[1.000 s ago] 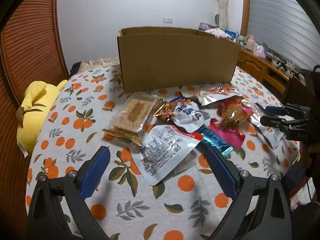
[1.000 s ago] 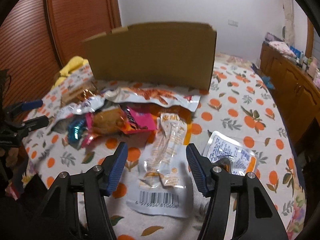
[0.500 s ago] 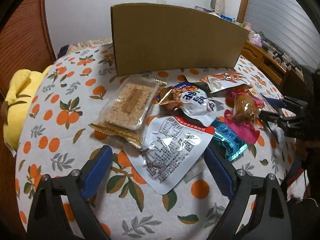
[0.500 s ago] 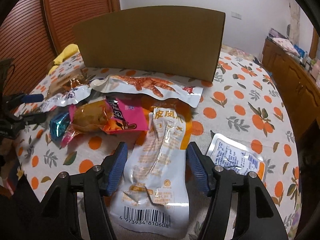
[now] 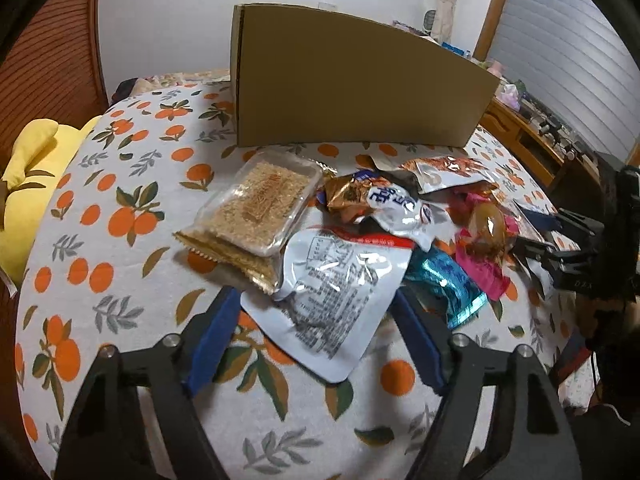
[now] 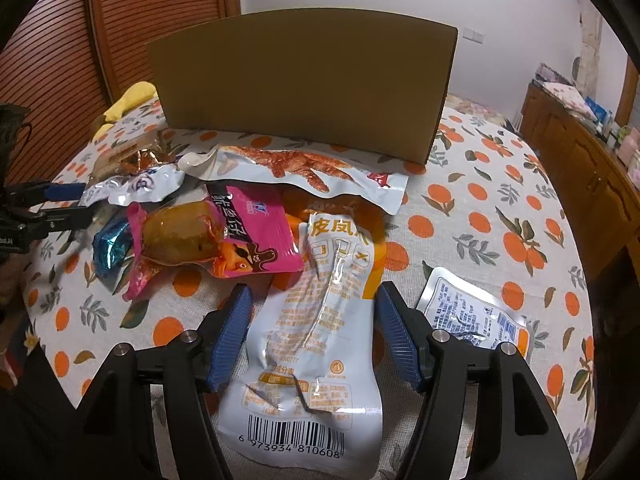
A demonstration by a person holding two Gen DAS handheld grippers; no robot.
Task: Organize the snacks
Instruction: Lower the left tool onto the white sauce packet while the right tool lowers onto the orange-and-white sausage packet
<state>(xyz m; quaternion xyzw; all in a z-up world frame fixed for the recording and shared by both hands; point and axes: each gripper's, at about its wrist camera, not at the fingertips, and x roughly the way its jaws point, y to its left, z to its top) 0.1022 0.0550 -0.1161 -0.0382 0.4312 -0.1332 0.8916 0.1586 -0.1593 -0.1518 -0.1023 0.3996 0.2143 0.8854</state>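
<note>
A pile of snack packets lies on an orange-print tablecloth (image 5: 120,240) in front of a tall cardboard box (image 5: 352,80). My left gripper (image 5: 316,320) is open, its blue fingers on either side of a silver-white pouch (image 5: 336,292). Behind it lie a clear tray of crackers (image 5: 260,204), a teal packet (image 5: 444,284) and a pink packet (image 5: 484,248). My right gripper (image 6: 314,320) is open, its fingers on either side of a long white and orange pouch (image 6: 320,340) with a barcode. The box also shows in the right wrist view (image 6: 304,84).
A small white sachet (image 6: 468,316) lies right of my right gripper. A chicken-feet pouch (image 6: 304,172) lies against the box. A yellow plush toy (image 5: 28,172) sits at the table's left edge. A wooden cabinet (image 6: 580,152) stands at the right.
Both grippers have moved forward and lower toward the pile. The silver-white pouch and the barcode pouch now sit between the open fingers.
</note>
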